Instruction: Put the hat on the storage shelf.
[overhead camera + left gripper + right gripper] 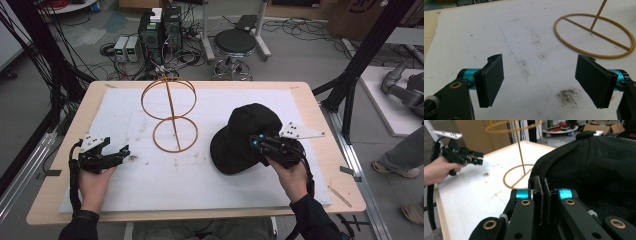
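A black cap [245, 137] lies on the right half of the white mat [165, 175]. My right gripper [256, 142] is at its near right edge, and in the right gripper view the jaws [542, 181] are shut on the rim of the cap [594, 162]. A gold wire stand [170, 107] with a base ring and an upper ring on a pole stands left of the cap. My left gripper [125, 151] hovers low over the mat at the left, open and empty. In the left gripper view the gripper [540, 75] faces the stand's base ring [596, 33].
The mat covers most of a wooden table [320, 145]. Dark smudges mark the mat [567, 96] near the left gripper. Behind the table are a stool [235, 45], electronics boxes [160, 30] and cables. Black frame posts [365, 55] flank the table; a person's leg [400, 160] is at right.
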The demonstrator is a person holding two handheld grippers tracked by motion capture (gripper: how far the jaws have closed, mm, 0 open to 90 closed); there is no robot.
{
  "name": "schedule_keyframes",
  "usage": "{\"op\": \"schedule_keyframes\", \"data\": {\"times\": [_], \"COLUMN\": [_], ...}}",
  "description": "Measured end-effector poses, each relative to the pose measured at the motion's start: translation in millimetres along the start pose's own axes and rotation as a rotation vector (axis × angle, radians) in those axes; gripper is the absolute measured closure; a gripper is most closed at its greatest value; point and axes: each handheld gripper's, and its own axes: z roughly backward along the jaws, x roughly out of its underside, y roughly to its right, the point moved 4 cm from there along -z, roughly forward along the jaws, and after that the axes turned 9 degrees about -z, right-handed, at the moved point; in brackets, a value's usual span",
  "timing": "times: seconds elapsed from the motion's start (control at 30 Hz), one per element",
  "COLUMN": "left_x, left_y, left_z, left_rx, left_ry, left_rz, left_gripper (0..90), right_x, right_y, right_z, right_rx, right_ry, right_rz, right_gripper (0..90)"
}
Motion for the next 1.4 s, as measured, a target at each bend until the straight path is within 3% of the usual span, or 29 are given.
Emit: {"op": "schedule_keyframes", "data": {"times": [0.17,0.33,0.57,0.77,0.97,1.2,1.3,1.4], "left_x": [-0.4,-0.5,-0.8,-0.3,0.5,-1.4,-2.0,-1.7], "left_y": [-0.5,-1.1,-2.0,-3.8,-6.9,-7.1,-7.1,-8.4], "left_z": [1.5,1.7,3.3,5.3,7.3,9.9,10.7,11.6], "left_rx": [-0.002,-0.004,-0.003,-0.004,-0.013,-0.018,-0.020,-0.021], "left_ry": [0.007,0.010,0.016,0.020,0.021,0.037,0.044,0.040], "left_rz": [0.000,0.007,0.006,0.008,0.014,0.015,0.012,0.009], "left_gripper": [23.0,23.0,23.0,23.0,23.0,23.6,23.5,23.5], "right_x": [-16.3,-39.5,-81.7,-121.3,-142.6,-168.3,-180.2,-184.3], "right_y": [-1.1,-10.5,-33.8,-56.7,-71.0,-90.5,-104.1,-110.5], "right_z": [4.5,6.9,13.1,35.2,40.3,25.3,3.3,-10.1], "right_rx": [-0.001,-0.035,-0.067,-0.077,-0.087,-0.152,-0.212,-0.238], "right_ry": [0.010,0.035,0.086,0.136,0.155,0.181,0.188,0.187], "right_rz": [0.016,0.048,0.114,0.193,0.239,0.273,0.292,0.285], "right_gripper": [88.2,88.2,88.2,88.1,88.1,88.2,88.1,88.1]}}
